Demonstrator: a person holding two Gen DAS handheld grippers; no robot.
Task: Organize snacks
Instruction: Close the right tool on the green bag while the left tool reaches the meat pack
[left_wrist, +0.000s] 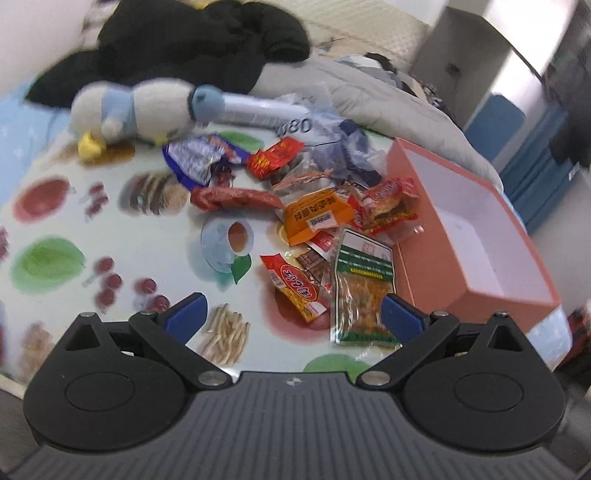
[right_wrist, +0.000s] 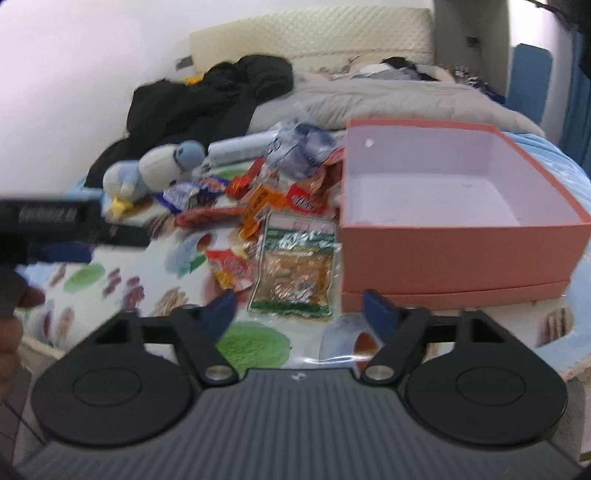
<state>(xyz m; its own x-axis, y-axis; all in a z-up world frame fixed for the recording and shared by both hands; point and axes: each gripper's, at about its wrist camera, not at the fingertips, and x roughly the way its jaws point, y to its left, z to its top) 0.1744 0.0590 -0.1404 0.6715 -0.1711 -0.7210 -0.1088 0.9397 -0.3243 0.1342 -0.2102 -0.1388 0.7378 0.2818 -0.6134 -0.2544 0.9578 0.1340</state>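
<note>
2 grippers (left_wrist: 291, 314) (right_wrist: 299, 306) apart, snacks (left_wrist: 317, 218) probably beside box (left_wrist: 476, 295)

Left gripper (left_wrist: 291, 314) jaws wide apart, nothing held. Right gripper (right_wrist: 299, 306) likewise spread, unladen.

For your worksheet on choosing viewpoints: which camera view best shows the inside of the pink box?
The right wrist view: the pink box faces the camera squarely, its white floor and walls visible, holding nothing. The left wrist view shows the same box obliquely at the right edge.
</note>
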